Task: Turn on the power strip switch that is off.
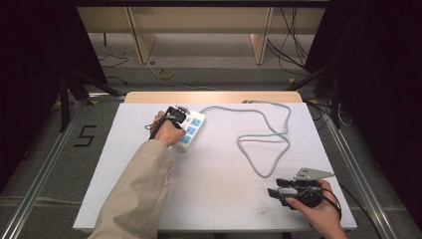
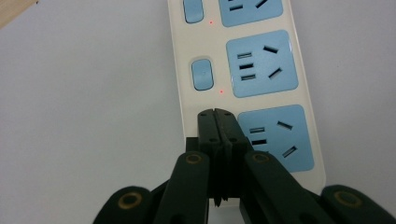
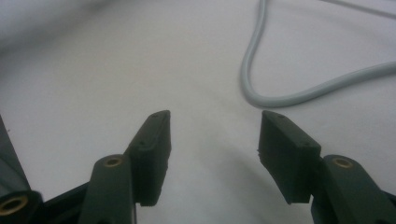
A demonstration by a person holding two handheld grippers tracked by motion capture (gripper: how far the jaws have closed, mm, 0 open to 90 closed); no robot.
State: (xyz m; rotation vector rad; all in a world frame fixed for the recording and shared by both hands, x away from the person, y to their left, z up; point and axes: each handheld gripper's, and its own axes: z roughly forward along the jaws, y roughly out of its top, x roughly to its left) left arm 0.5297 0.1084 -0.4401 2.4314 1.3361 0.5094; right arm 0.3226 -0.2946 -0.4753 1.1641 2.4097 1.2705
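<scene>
Even overhead light falls on the white table [image 1: 224, 199], which reads bright against dark, underexposed surroundings on the left and right. Shadows are soft and faint. In the left gripper view the power strip [image 2: 252, 70] is fairly sharp, with slight sheen on its sockets. The right gripper view is dimmer, greyish, and the grey cable [image 3: 280, 95] looks soft.
</scene>
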